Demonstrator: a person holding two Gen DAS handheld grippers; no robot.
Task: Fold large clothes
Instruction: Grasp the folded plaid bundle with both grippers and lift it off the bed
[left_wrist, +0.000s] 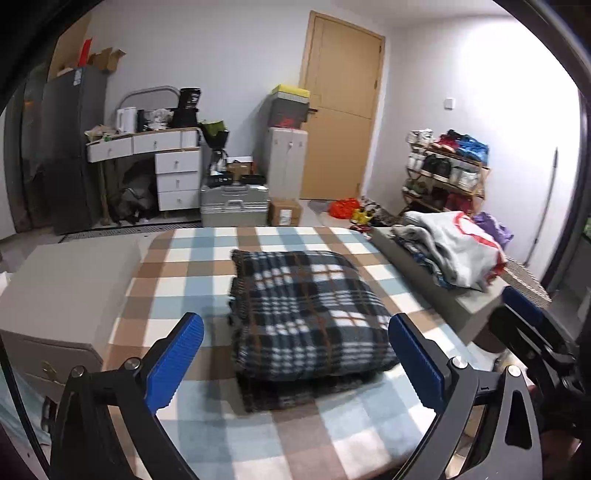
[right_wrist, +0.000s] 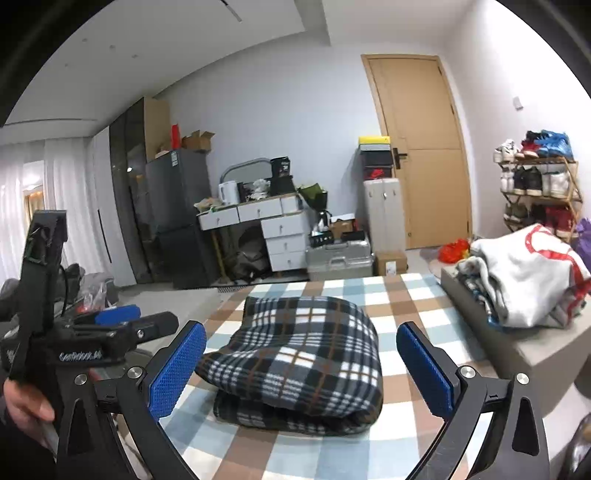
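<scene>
1. Plaid garment (left_wrist: 306, 314) is folded into a thick rectangular bundle and lies on the checked cover (left_wrist: 207, 258) of the flat surface, probably a bed or table, I cannot tell which. Nothing is holding it.
2. Left hand-held gripper (left_wrist: 295, 365): blue pads spread wide apart, empty, hovering at the near edge. The bundle sits at 12 o'clock, straight ahead between the pads' lines of sight, not touched.
3. Right hand-held gripper (right_wrist: 301, 369): pads also spread apart, empty. The bundle is at 12 o'clock, close in front, with its near folded edge just beyond the fingertips.
4. Key relation: in the left wrist view the bundle's long axis runs 12 to 6 o'clock, away from the gripper; the right view sees it more corner-on. Judging by frame fill, the right gripper looks slightly nearer, but it is close.
5. Pile of folded clothes (left_wrist: 454, 251) rests on a grey box (left_wrist: 476, 310) at 2 o'clock from the left gripper, near the bundle but apart from it.
6. Judgement: folding looks finished. The next move is likely a two-sided pickup at the near edge and a transfer toward the pile. Risk: the thick layers may slip open if only the top layer is pinched.
</scene>
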